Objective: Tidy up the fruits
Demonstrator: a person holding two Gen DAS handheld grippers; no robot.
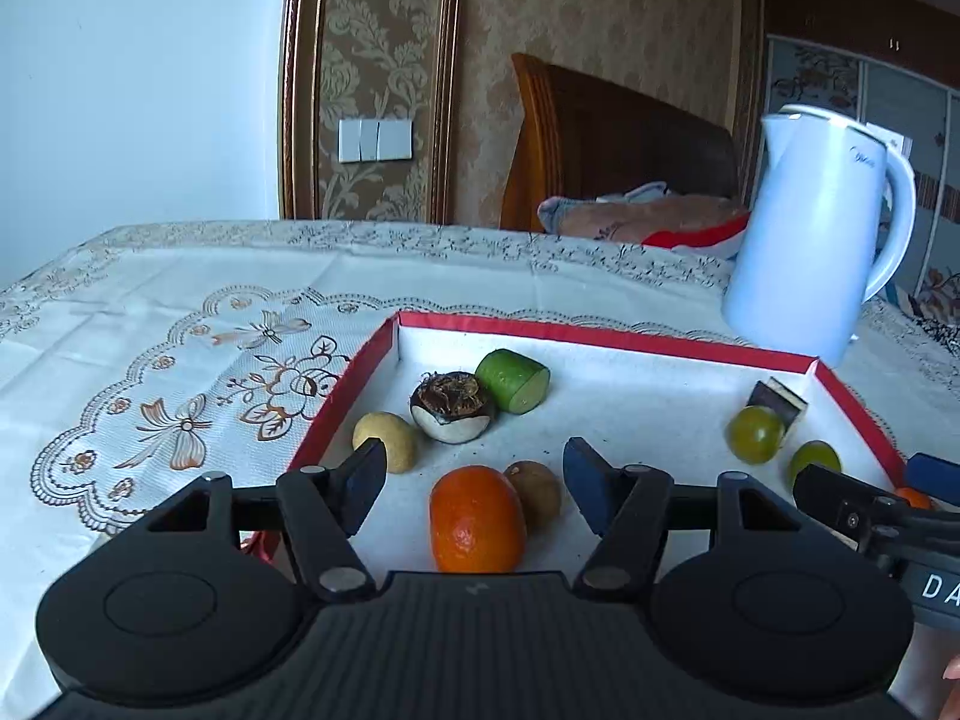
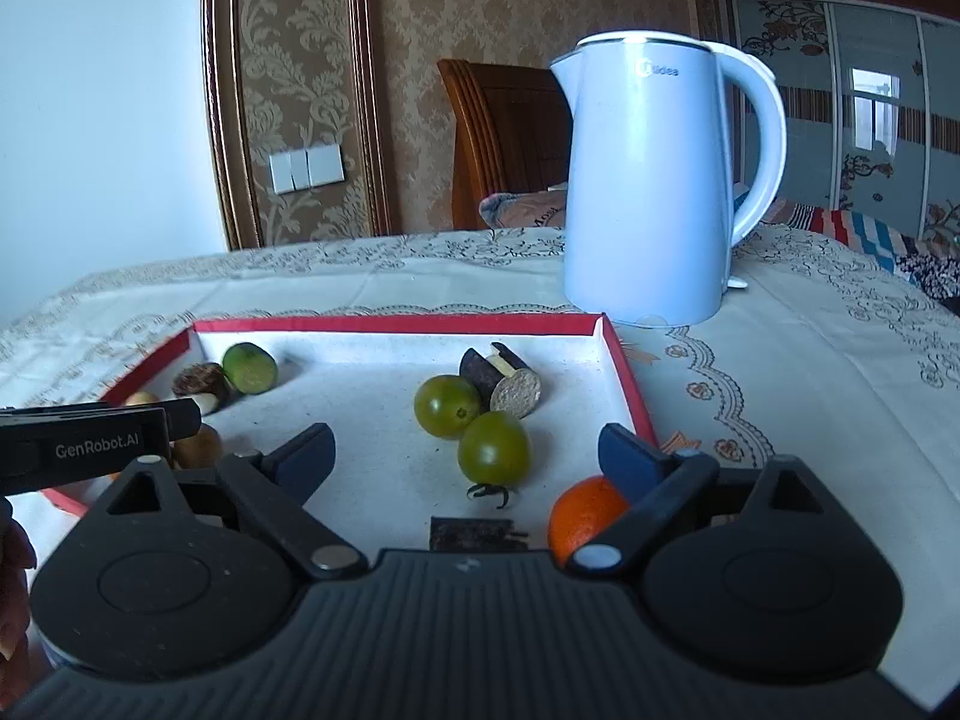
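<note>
Left gripper (image 1: pixel 474 483) hovers half-open, empty, its tangerine (image 1: pixel 477 521) loose between the jaws; right gripper (image 2: pixel 467 461) gapes wide, empty, beside another tangerine (image 2: pixel 585 516). Lift clear, avoid nudging green tomatoes (image 2: pixel 493 449) farther inside the red-rimmed tray (image 2: pixel 396 324).

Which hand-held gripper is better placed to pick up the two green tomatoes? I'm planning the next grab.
The right hand-held gripper: its jaws stand open and empty, with the green tomatoes right ahead between its fingers. The left hand-held gripper faces the orange on the tray's other side.
</note>
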